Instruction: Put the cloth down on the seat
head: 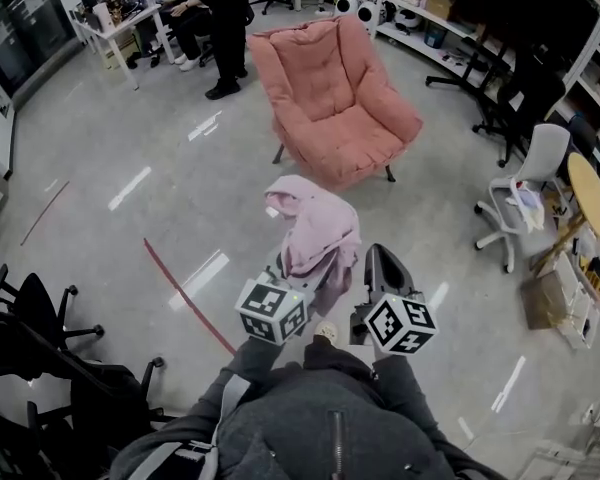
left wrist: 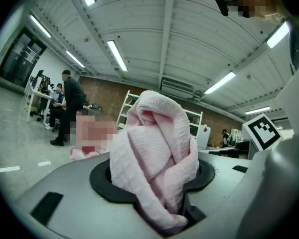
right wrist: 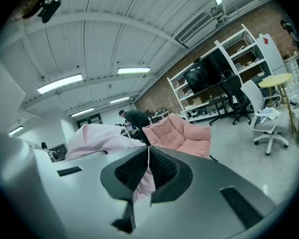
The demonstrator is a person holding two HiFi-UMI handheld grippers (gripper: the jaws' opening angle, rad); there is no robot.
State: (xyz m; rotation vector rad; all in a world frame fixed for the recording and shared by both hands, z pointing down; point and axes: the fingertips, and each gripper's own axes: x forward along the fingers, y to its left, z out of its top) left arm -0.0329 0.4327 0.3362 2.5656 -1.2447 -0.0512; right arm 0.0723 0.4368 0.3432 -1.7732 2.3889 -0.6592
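Two grippers carry the load close in front of the person. The left gripper [left wrist: 152,182] has its jaws standing moderately apart, clamped round a thick rolled wad of the pink cloth [head: 315,230], which fills the gap and bulges up above them. The right gripper [right wrist: 148,169] has its jaws drawn almost together, pinching what looks like a thin edge of the same cloth; more pink fabric hangs just below the pads. In the head view the cloth is bunched between the two grippers, held in the air above the grey floor [head: 170,203] and touching nothing else. Judging from this, the step in hand is the carry: the cloth is gripped and off the ground but not yet at its goal. Ahead, well apart from the grippers, stands the pink armchair [head: 332,88], its seat [head: 360,143] bare and facing the person. The next move calls for crossing the open floor, bringing both grippers over the seat cushion, lowering until the fabric rests there, then opening both pairs of jaws.
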